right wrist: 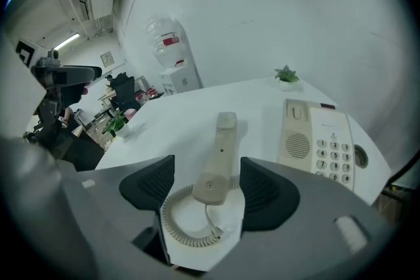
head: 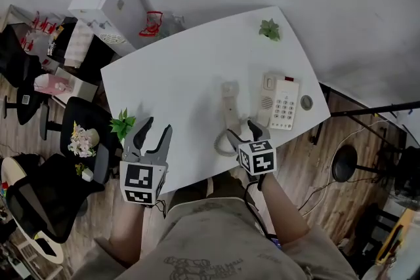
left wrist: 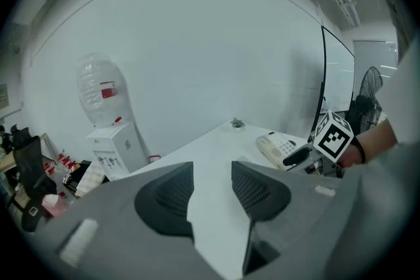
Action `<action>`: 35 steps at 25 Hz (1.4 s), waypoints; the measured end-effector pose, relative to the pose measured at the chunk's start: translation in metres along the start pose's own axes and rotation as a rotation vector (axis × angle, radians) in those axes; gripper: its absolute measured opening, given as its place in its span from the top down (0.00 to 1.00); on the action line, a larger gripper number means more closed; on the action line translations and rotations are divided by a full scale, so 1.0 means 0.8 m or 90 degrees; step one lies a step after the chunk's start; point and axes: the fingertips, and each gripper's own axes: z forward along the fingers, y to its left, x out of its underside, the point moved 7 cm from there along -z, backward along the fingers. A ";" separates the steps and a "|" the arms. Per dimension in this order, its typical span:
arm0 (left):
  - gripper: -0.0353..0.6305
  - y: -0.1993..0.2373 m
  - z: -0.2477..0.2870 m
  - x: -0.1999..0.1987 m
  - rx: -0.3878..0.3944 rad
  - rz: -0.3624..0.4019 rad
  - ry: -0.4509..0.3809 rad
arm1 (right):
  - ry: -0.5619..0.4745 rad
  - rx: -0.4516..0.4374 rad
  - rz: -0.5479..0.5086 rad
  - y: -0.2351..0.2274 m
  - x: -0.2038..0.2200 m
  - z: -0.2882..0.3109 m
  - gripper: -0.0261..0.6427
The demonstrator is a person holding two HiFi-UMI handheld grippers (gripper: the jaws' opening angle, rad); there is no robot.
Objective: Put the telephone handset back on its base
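Observation:
A cream handset (head: 229,108) (right wrist: 218,155) lies face down on the white table (head: 177,75), left of its base (head: 279,101) (right wrist: 319,140). Its coiled cord (head: 223,144) (right wrist: 180,216) loops near the table's front edge. My right gripper (head: 240,130) (right wrist: 207,187) is open, low over the front edge, with its jaws on either side of the handset's near end, apart from it. My left gripper (head: 152,131) (left wrist: 211,190) is open and empty over the table's front left edge. The base (left wrist: 279,146) shows small at the right of the left gripper view.
Two small potted plants stand on the table, one at the far edge (head: 269,29) and one at the left corner (head: 123,123). A water dispenser (head: 108,0) stands beyond the table. Office chairs (head: 39,200) crowd the floor at left. A fan base (head: 344,162) sits at right.

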 end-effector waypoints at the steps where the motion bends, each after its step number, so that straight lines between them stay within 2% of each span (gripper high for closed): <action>1: 0.68 0.000 0.002 0.005 0.003 -0.003 0.006 | 0.010 0.000 0.003 -0.001 0.006 0.007 0.45; 5: 0.68 0.005 0.007 0.023 0.010 -0.012 0.026 | 0.052 0.007 0.008 0.000 0.026 0.032 0.45; 11: 0.68 0.006 0.011 0.044 0.021 -0.021 0.051 | 0.098 0.047 0.024 0.000 0.041 0.059 0.48; 14: 0.68 0.006 0.011 0.051 0.022 -0.027 0.057 | 0.122 0.072 0.018 -0.001 0.046 0.067 0.53; 19: 0.68 0.011 0.009 0.060 0.023 -0.033 0.067 | 0.129 0.082 0.024 0.002 0.046 0.071 0.56; 23: 0.68 0.013 0.007 0.061 0.023 -0.037 0.066 | 0.103 0.036 0.075 0.001 0.043 0.066 0.56; 28: 0.68 0.012 0.005 0.054 0.020 -0.044 0.053 | 0.064 -0.036 0.104 0.001 0.029 0.049 0.56; 35: 0.68 0.010 -0.003 0.034 0.021 -0.047 0.033 | 0.000 -0.153 0.220 0.006 0.002 0.020 0.57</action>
